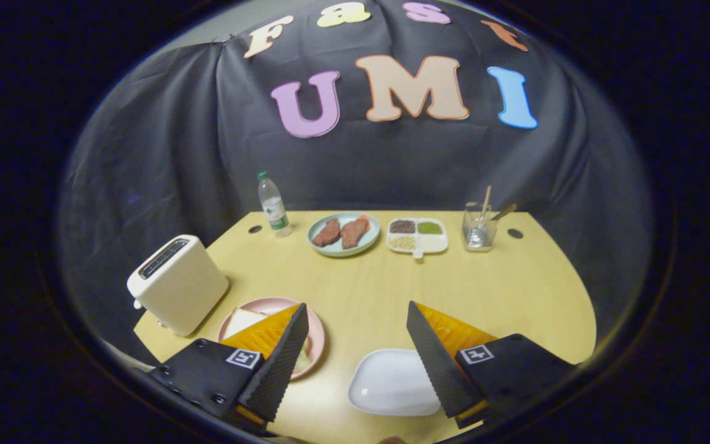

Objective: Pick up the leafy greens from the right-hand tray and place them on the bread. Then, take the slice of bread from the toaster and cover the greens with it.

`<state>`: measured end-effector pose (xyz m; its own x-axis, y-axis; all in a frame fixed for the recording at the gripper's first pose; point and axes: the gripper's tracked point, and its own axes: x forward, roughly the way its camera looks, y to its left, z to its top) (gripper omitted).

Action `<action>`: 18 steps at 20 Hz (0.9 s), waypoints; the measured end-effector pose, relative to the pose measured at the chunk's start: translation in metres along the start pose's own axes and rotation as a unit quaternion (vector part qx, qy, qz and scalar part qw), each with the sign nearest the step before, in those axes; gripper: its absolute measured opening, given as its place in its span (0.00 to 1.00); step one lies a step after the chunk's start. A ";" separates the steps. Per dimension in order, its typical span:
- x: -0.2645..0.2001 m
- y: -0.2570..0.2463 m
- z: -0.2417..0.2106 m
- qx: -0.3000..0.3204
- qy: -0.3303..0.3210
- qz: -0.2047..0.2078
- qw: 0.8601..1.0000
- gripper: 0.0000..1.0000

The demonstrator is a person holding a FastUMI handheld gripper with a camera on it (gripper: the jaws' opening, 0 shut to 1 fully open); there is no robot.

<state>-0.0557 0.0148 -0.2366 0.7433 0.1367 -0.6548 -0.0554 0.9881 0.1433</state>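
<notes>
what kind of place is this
Likely a staged kitchen-style demo booth, not a real kitchen: a toaster, a plate of meat and a water bottle sit on one table before a cloth backdrop. The open fingers hold nothing.

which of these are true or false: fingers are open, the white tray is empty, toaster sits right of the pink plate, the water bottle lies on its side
1. The gripper fingers are open. True.
2. The white tray is empty. True.
3. The toaster sits right of the pink plate. False: it stands to the plate's left.
4. The water bottle lies on its side. False: it stands upright near the blue plate.
</notes>
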 end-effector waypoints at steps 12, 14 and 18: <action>-0.088 -0.062 0.094 -0.053 -0.194 -0.097 0.975 1.00; -0.095 -0.063 0.106 -0.047 -0.214 -0.100 0.971 1.00; -0.104 -0.073 0.124 -0.033 -0.241 -0.110 0.964 1.00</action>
<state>-0.0464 -0.0800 -0.0873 0.9646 -0.1085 -0.2403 0.1075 0.9941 -0.0173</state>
